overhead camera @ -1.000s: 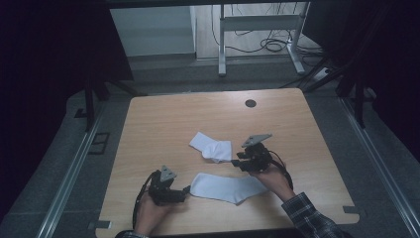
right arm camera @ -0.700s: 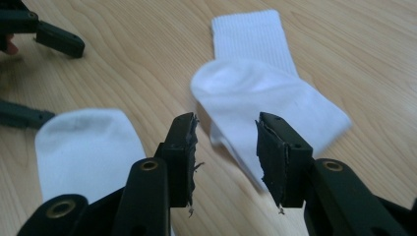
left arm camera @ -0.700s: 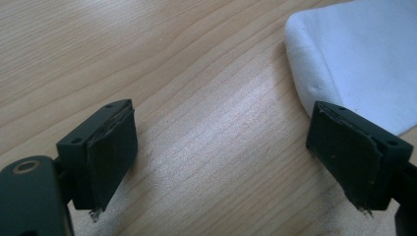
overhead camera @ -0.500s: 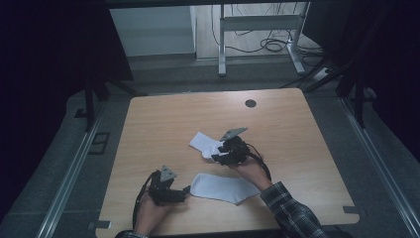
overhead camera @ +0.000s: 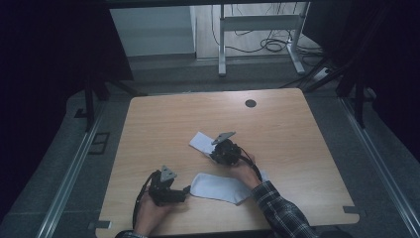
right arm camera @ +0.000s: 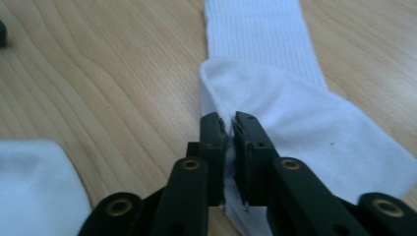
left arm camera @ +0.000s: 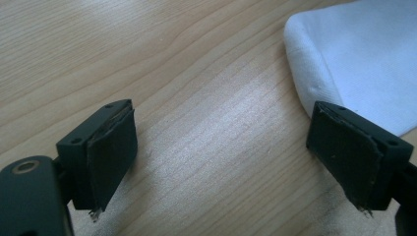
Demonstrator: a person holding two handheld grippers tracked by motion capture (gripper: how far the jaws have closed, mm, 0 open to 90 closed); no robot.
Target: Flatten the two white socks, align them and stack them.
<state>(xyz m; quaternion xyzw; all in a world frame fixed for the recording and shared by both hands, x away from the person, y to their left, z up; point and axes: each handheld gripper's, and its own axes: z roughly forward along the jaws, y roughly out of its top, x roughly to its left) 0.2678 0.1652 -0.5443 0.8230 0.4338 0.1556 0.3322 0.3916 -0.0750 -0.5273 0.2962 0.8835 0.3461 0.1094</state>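
Two white socks lie on the wooden table (overhead camera: 163,124). The far sock (overhead camera: 200,142) (right arm camera: 280,93) lies flat with its near edge folded up. My right gripper (overhead camera: 216,151) (right arm camera: 228,129) has just been closing and is shut on that folded edge, with fabric pinched between the pads. The near sock (overhead camera: 218,187) (left arm camera: 359,54) lies flat toward the front edge, and its end also shows in the right gripper view (right arm camera: 34,182). My left gripper (overhead camera: 184,191) (left arm camera: 221,128) rests open at the sock's left end. Bare wood lies between its jaws, and the sock's edge is just beside one pad (left arm camera: 346,157).
A round black grommet hole (overhead camera: 250,103) sits near the table's far edge. Beyond the table stands a metal desk frame (overhead camera: 257,22) with cables on the floor. The person's right forearm in a plaid sleeve (overhead camera: 280,213) crosses the front right of the table.
My right gripper moved leftward across the table onto the far sock and closed on its edge. The left gripper and the near sock stayed where they were.
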